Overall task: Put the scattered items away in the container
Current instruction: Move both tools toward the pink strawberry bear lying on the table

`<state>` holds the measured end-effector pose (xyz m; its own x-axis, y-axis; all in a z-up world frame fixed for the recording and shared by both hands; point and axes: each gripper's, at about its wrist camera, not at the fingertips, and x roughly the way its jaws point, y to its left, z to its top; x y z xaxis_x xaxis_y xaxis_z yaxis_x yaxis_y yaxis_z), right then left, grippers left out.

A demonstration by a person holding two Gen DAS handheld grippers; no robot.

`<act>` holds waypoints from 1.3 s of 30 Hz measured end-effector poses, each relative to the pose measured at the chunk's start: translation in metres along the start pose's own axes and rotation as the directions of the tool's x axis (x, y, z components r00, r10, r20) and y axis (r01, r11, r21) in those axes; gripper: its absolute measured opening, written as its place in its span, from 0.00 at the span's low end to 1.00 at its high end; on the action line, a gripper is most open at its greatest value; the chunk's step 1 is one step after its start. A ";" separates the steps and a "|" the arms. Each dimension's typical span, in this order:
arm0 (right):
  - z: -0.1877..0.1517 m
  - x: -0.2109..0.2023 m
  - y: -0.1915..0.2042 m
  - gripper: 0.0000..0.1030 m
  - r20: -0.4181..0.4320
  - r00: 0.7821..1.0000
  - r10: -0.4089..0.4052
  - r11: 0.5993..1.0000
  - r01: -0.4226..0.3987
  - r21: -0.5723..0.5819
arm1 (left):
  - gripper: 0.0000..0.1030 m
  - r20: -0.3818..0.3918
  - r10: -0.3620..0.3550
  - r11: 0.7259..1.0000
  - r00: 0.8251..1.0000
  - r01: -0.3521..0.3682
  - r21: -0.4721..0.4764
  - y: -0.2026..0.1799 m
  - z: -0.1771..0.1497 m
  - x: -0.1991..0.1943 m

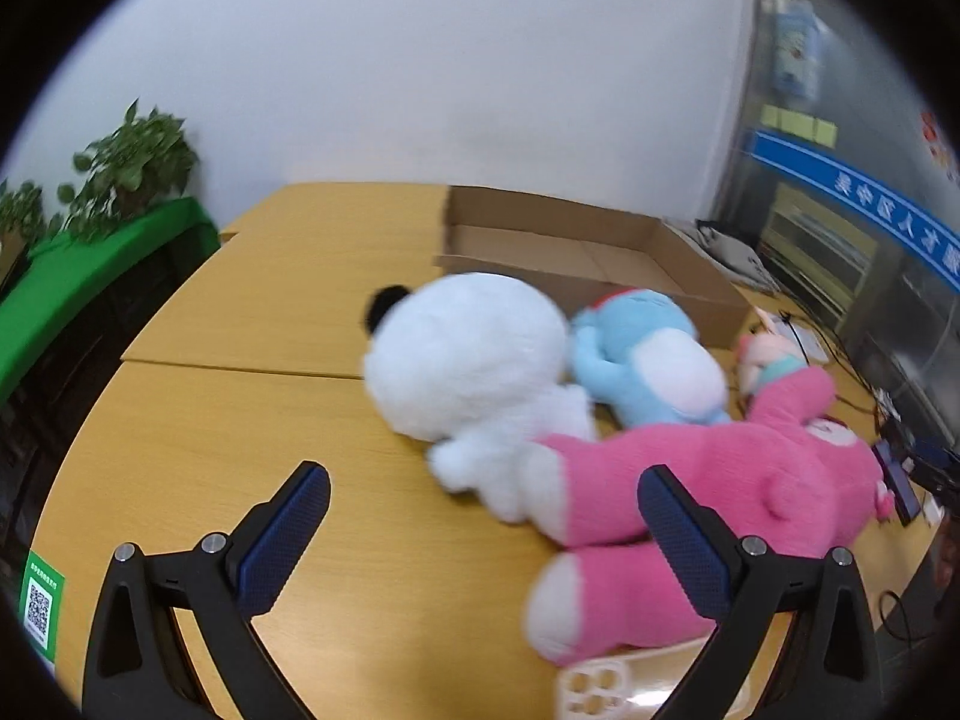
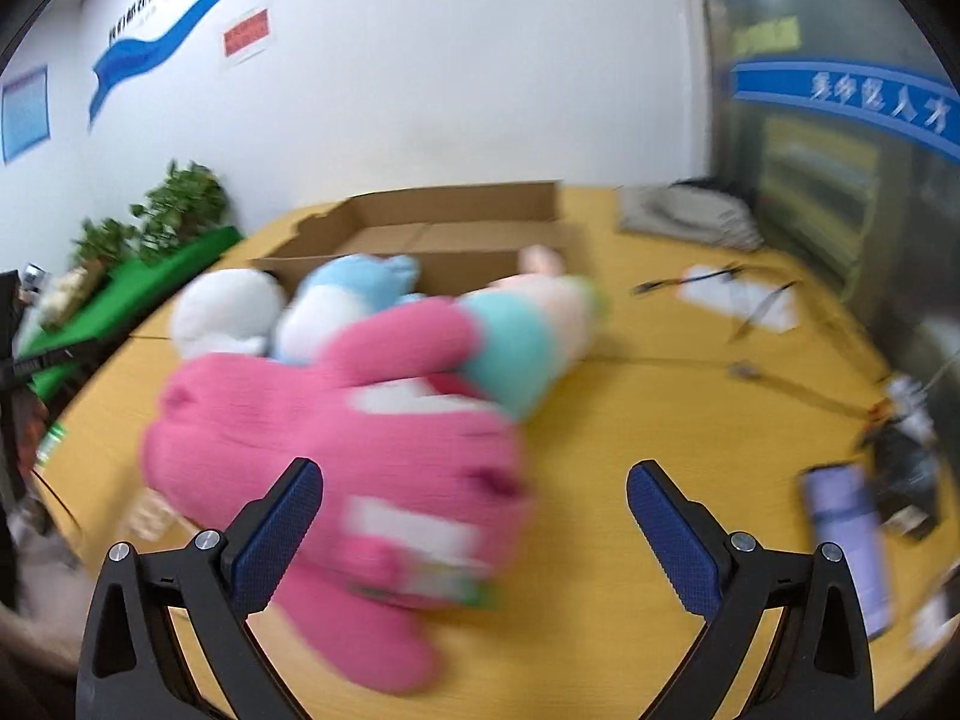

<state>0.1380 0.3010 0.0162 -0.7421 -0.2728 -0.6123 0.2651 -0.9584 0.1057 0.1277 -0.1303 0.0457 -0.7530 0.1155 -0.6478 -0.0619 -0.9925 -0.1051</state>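
**Four plush toys counted beside one open box**

Altogether, four soft toys are seen lying in a cluster on the wooden surface (image 1: 252,312): one white plush (image 1: 468,360) with a black ear, one light blue plush (image 1: 648,360), one large pink plush (image 1: 708,480), and one smaller pale pink and teal plush (image 2: 528,330). All four are pressed against one another, just in front of a single shallow cardboard box (image 1: 576,240), whose inside is shown bare in the left wrist view. The left tongs (image 1: 483,489) are held wide open with nothing gripped, the pink plush's legs lying beside the right-hand finger. The right tongs (image 2: 474,489) are likewise spread wide and empty, with the pink plush lying between and beyond the fingers; contact cannot be told because of blur. Two potted plants (image 1: 129,162) are seen on a green-covered ledge (image 1: 90,264) to the left.
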 end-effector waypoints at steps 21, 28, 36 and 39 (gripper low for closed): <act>-0.018 -0.019 0.042 1.00 0.001 0.972 -0.235 0.971 0.235 0.043 | 0.99 -0.090 -0.039 0.999 0.995 0.041 0.021 -0.119 -0.028 0.044; -0.016 -0.006 0.040 1.00 -0.017 0.972 -0.234 0.971 0.234 0.038 | 0.99 -0.100 -0.045 0.999 0.994 0.048 0.025 -0.117 -0.022 0.052; -0.011 0.014 0.038 1.00 -0.044 0.972 -0.233 0.972 0.234 0.021 | 0.99 -0.111 -0.047 0.998 0.993 0.051 0.028 -0.121 -0.016 0.069; -0.009 0.021 0.035 1.00 -0.057 0.971 -0.232 0.972 0.233 0.022 | 0.99 -0.115 -0.063 0.997 0.991 0.067 0.030 -0.121 -0.013 0.076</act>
<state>0.1374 0.2630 0.0003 -0.7472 -0.0378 -0.6635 0.0707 -0.9972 -0.0228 0.0865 -0.0005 -0.0001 -0.6673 0.1813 -0.7224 -0.1315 -0.9834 -0.1254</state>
